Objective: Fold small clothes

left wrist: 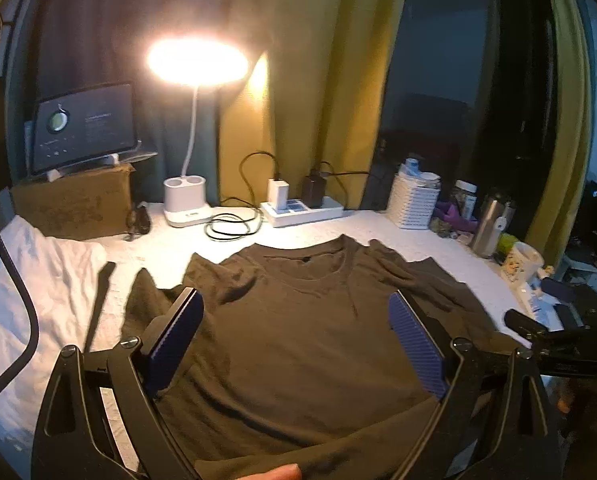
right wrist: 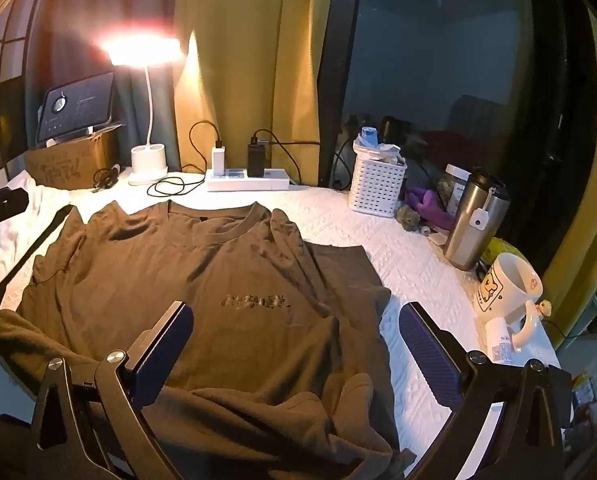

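Shirt (right wrist: 202,280) hem bunched over table edge

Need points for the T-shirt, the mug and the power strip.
T-shirt (right wrist: 218,264): right wrist view, on the chest above the printed text.
mug (right wrist: 502,284): right wrist view, on the white outer wall beside the cartoon print.
power strip (right wrist: 274,181): right wrist view, on the bare right end of its white body.
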`<action>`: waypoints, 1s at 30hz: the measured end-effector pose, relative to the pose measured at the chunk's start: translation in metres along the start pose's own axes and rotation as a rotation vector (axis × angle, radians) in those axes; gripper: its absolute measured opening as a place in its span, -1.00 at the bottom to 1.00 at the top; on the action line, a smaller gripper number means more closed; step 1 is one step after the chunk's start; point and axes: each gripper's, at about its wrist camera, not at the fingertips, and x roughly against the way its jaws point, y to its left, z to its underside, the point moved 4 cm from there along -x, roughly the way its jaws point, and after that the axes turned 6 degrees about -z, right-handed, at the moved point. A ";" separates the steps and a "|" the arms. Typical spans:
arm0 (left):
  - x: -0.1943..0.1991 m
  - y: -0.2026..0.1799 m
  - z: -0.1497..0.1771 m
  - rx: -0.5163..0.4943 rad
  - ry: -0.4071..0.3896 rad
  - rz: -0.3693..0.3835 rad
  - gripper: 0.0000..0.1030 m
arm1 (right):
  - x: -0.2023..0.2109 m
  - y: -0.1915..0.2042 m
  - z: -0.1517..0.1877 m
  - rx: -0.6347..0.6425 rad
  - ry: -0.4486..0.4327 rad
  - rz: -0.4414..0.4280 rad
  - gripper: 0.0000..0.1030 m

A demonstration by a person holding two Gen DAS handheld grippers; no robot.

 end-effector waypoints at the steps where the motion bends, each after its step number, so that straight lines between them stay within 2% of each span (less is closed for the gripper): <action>1: 0.001 -0.001 0.000 0.000 -0.003 0.003 0.80 | -0.001 0.000 0.000 0.000 0.001 0.000 1.00; 9: 0.003 -0.005 -0.001 -0.017 -0.027 -0.038 0.80 | -0.005 0.004 -0.002 0.009 0.009 -0.005 1.00; 30: 0.002 -0.006 -0.001 -0.022 -0.024 -0.040 0.80 | -0.005 -0.001 0.002 0.005 0.008 -0.009 1.00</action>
